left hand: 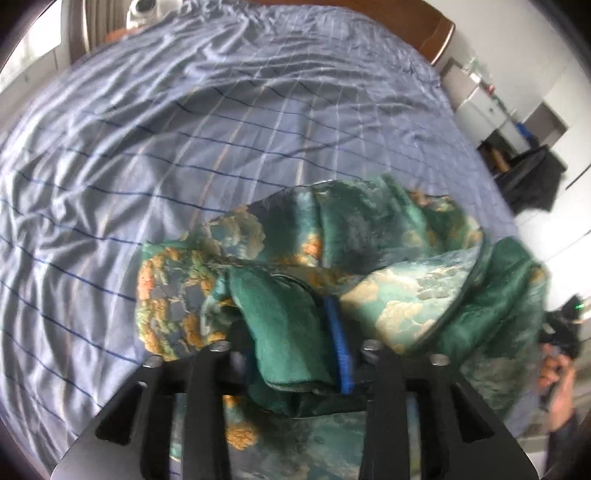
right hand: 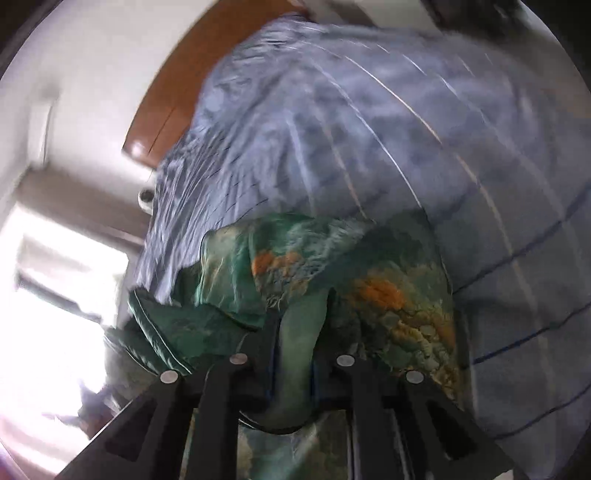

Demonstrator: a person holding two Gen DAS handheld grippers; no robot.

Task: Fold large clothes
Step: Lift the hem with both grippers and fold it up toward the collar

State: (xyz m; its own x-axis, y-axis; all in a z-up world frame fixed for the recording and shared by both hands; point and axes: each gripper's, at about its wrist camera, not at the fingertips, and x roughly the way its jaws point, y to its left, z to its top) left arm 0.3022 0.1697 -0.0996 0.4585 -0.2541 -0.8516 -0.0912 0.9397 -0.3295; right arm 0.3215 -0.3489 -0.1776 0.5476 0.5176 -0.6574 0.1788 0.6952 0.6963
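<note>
1. We see the green garment [left hand: 369, 251], shiny, with orange and cream patches. It lies bunched up on the bed [left hand: 184, 147], on the side of the bed away from the wooden headboard [left hand: 436, 33]. Some of it hangs up off the bed.
2. We think it is soft, light and floppy. It looks silky, so it may slip out of a weak grip. It will not break.
3. Our left gripper [left hand: 295, 350] has its jaws closed on a thick fold of the garment, with a blue pad showing beside the cloth.
4. Our right gripper [right hand: 295, 354] has its jaws pinched tight on another fold of the garment [right hand: 332, 280].
5. We think a hem or a corner is the best place to hold, not a fat bunch. Then the cloth can hang flat.
6. The bed has a blue checked sheet with lots of wrinkles. It is a soft place to lay the garment down.
7. Past the bed, on the right side, we see a white cabinet [left hand: 480, 103].
</note>
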